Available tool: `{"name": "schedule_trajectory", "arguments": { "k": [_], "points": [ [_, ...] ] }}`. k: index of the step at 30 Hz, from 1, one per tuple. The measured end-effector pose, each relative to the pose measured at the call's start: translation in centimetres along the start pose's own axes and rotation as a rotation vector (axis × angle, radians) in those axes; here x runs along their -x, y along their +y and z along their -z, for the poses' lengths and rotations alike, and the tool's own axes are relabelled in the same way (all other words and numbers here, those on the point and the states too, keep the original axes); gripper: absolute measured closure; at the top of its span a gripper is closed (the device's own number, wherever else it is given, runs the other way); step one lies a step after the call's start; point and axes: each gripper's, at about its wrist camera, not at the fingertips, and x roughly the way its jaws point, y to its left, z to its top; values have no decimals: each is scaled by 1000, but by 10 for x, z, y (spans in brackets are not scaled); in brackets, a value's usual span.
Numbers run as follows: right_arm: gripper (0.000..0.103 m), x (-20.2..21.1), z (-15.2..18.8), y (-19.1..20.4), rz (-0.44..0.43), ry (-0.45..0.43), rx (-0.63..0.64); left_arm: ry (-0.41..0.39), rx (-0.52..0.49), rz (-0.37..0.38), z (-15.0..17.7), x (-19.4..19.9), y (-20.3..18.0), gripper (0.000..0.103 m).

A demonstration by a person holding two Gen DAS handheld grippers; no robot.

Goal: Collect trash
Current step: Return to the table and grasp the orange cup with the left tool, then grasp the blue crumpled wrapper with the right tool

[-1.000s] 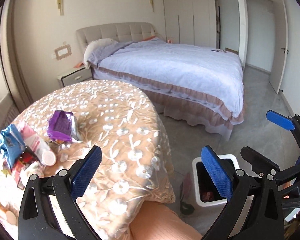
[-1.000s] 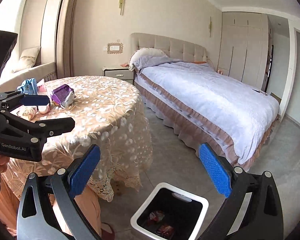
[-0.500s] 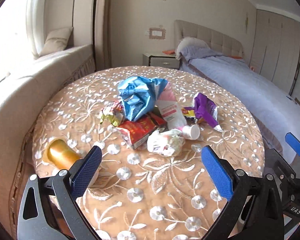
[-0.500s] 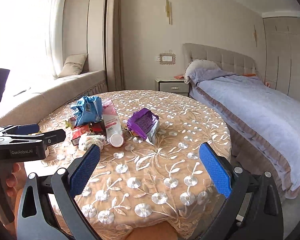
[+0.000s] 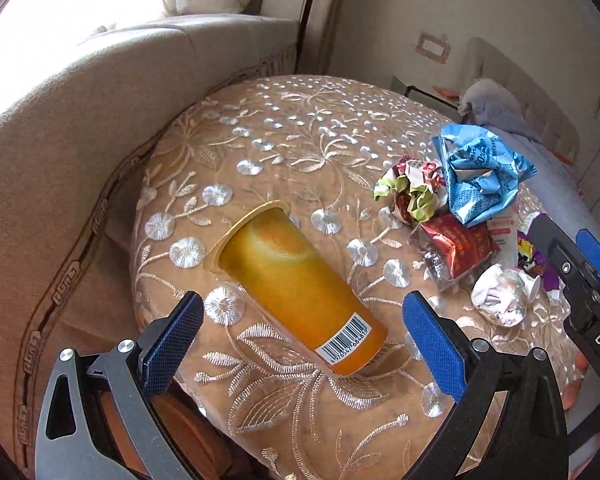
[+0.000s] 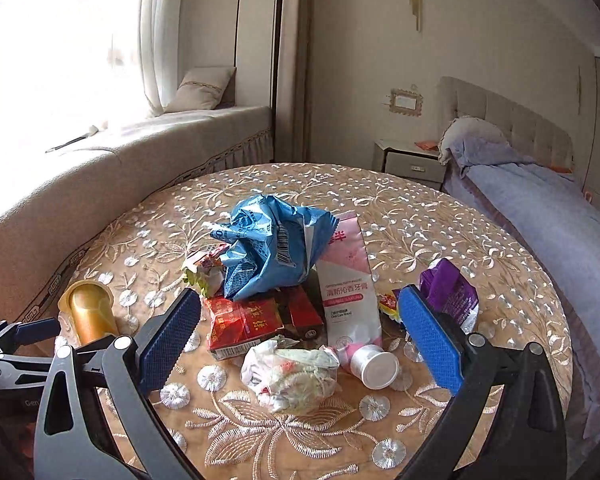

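Observation:
An orange plastic cup (image 5: 296, 284) lies on its side on the round embroidered table (image 5: 300, 128). My left gripper (image 5: 300, 344) is open, its jaws either side of the cup's base. A trash pile sits to the right: a blue wrapper (image 6: 268, 248), a red packet (image 6: 244, 324), a pink tube (image 6: 350, 296), a purple packet (image 6: 452, 296) and a crumpled white wrapper (image 6: 290, 376). My right gripper (image 6: 296, 344) is open just above the white wrapper. The cup also shows in the right wrist view (image 6: 90, 312).
A beige window seat (image 5: 80, 120) curves round the table's left side. A bed (image 6: 548, 216) and a nightstand (image 6: 412, 164) stand to the right. The right gripper's body (image 5: 580, 280) shows at the right edge of the left wrist view.
Both grippers have swung from the floor bin and bed side to the table. The left has moved in close over the orange cup; the right has closed in on the trash pile.

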Motion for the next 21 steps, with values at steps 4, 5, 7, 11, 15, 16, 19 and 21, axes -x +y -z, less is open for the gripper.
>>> {"name": "schedule_trajectory", "arguments": {
  "k": [4,5,7,11,15,16,19,21],
  "points": [
    [5,-39,-18,4,-36,63,-52,21,12,-9,-1,-17,2,5],
    [5,-46,-21,5,-38,75,-60,22,13,-22,-2,-19,3,5],
    [5,-59,-24,6,-36,92,-73,8,11,-19,-4,-21,4,5],
    [49,-74,-20,6,-80,133,-98,-26,-49,-36,-3,-24,-1,18],
    [51,-66,-16,-1,-107,94,-116,-50,-62,7,-6,-20,-1,31],
    [51,-61,-16,-2,-114,76,-118,-45,-55,38,-7,-20,0,61],
    [51,-36,-17,-4,-110,21,-106,-45,-75,38,-7,-22,-2,62],
    [51,-19,-18,-4,-115,-14,-100,-55,-80,37,-5,-21,-3,62]
  ]
}}
